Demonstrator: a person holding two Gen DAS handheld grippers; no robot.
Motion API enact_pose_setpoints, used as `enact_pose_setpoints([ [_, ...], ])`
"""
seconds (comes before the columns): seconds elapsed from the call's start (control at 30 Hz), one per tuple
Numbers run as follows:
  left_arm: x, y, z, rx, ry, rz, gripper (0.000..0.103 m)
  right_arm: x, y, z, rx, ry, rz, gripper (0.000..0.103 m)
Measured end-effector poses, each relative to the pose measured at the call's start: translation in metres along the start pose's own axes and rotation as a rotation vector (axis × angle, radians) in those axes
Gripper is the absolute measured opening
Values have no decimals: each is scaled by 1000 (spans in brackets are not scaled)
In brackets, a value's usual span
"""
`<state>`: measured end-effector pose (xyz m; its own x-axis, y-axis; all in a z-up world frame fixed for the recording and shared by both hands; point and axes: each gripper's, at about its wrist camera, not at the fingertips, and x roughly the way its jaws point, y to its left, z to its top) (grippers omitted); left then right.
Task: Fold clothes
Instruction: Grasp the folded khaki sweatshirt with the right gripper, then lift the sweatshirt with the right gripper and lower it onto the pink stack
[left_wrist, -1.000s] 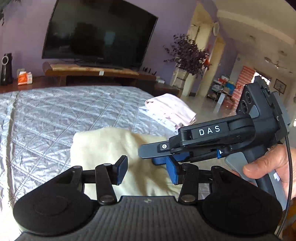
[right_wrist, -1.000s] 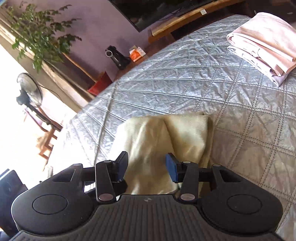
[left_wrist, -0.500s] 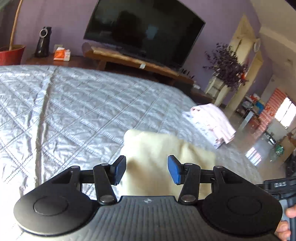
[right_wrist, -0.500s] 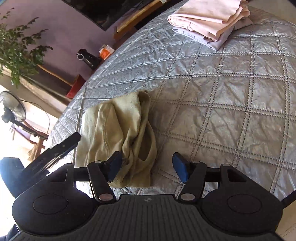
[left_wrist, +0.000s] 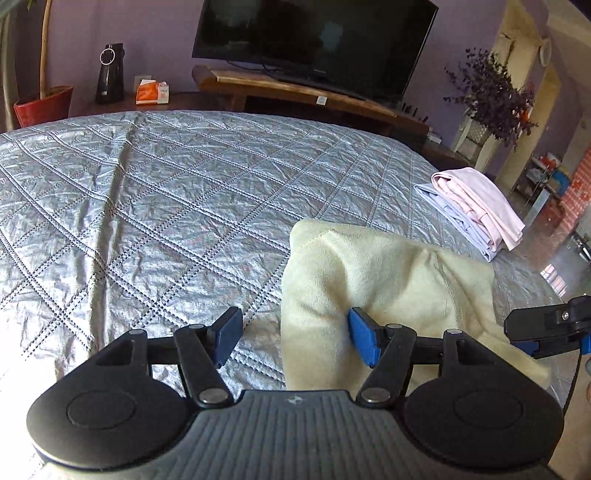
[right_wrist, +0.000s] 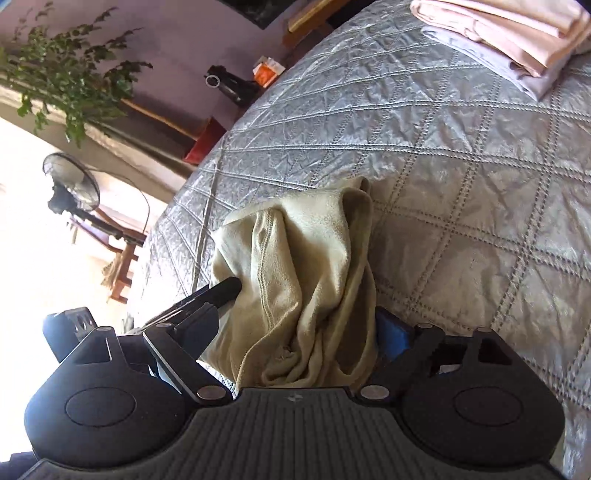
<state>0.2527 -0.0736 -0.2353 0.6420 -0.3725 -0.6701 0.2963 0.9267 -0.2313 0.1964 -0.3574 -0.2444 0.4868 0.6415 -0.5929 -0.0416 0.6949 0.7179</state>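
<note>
A cream garment (left_wrist: 388, 280) lies bunched on the silver quilted bed (left_wrist: 166, 206). My left gripper (left_wrist: 295, 339) hovers low at its left edge. Its jaws are opening, with only the edge of the cloth between them and the right pad close against a fold. In the right wrist view the cream garment (right_wrist: 306, 266) rises in folds between the jaws of my right gripper (right_wrist: 295, 332). Those jaws are opening wide and no longer pinch the cloth. One finger (left_wrist: 543, 328) of the right gripper shows at the left view's right edge.
A folded stack, pink on lavender (left_wrist: 476, 206), sits near the bed's far right corner. Beyond the bed are a TV (left_wrist: 314, 40) on a wooden bench (left_wrist: 295, 88), a black speaker (left_wrist: 109, 74) and a red pot (left_wrist: 42, 105). A fan (right_wrist: 70, 188) stands beside the bed.
Both pairs of jaws have spread wider. The right gripper dropped closer, so the bunched cloth now fills its gap. The left view swung away from the right gripper toward the bed.
</note>
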Motion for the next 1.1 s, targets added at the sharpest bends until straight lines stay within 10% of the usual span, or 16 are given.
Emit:
enact_pose_setpoints([
  [0.2,1,2,2,-1,1,-4,60,23,21,19,-126,85,-5,91],
  [0.27,1,3,3,-5,1,-7,58,28,15,18,-96,96,31,46],
  [0.3,1,4,3,-8,1,-10,57,31,10,16,-68,103,59,42],
  [0.47,1,5,3,-4,2,-14,57,33,-20,9,84,83,194,43],
  [0.77,1,5,4,-2,-7,-3,57,35,17,-5,17,57,77,31],
  [1.1,-18,10,11,-16,-156,57,53,13,0,-39,274,-176,239,29],
])
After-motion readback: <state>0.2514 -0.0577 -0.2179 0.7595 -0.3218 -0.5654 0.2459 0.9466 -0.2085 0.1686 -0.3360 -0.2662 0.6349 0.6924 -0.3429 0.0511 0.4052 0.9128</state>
